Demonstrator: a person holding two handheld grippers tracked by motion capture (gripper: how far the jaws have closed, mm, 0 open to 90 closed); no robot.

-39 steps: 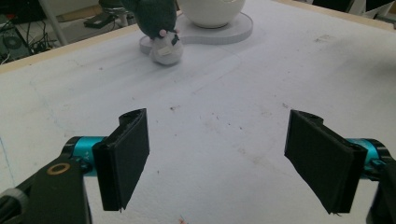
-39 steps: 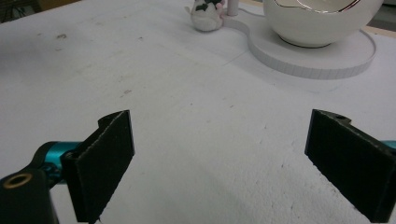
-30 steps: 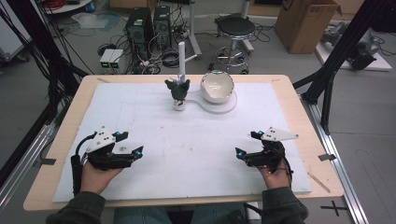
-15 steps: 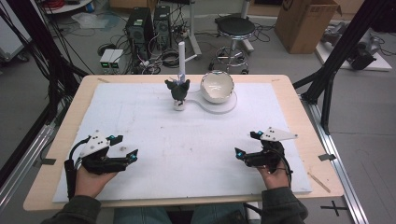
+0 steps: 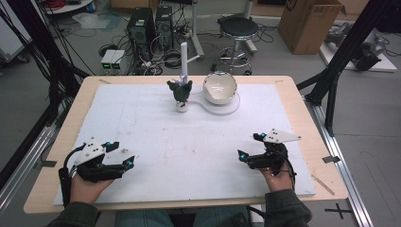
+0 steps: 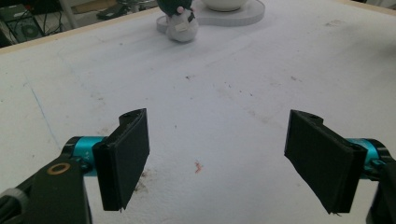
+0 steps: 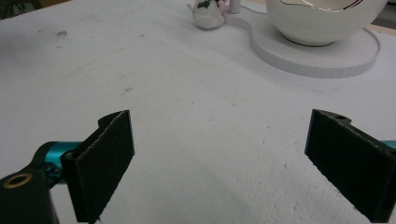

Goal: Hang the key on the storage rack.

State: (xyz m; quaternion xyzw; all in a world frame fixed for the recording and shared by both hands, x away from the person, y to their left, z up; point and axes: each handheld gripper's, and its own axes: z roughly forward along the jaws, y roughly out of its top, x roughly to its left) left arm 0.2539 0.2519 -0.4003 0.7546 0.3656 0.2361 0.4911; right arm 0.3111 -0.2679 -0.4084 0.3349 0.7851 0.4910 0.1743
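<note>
My left hand-held gripper (image 5: 126,163) rests near the front left corner of the desk (image 5: 293,90), jaws spread wide with nothing between them; my right hand-held gripper (image 5: 242,154) sits near the front right corner, equally wide and empty. Both point toward the far edge. There, about midway along it, stands a small dark-green and white figurine (image 5: 180,94) with a white upright rod (image 5: 184,61) rising just behind it. Beside it, toward the right, a glossy white ceramic bowl (image 5: 219,88) sits on a flat white round base (image 5: 232,106). All of these are well apart from both grippers.

I judge the figurine light and easily toppled, so I would pinch it low on its pale rounded bottom (image 6: 181,29). The bowl looks rigid, slick and breakable; its rim seems the only spot my jaws could span, and I would squeeze gently there.
</note>
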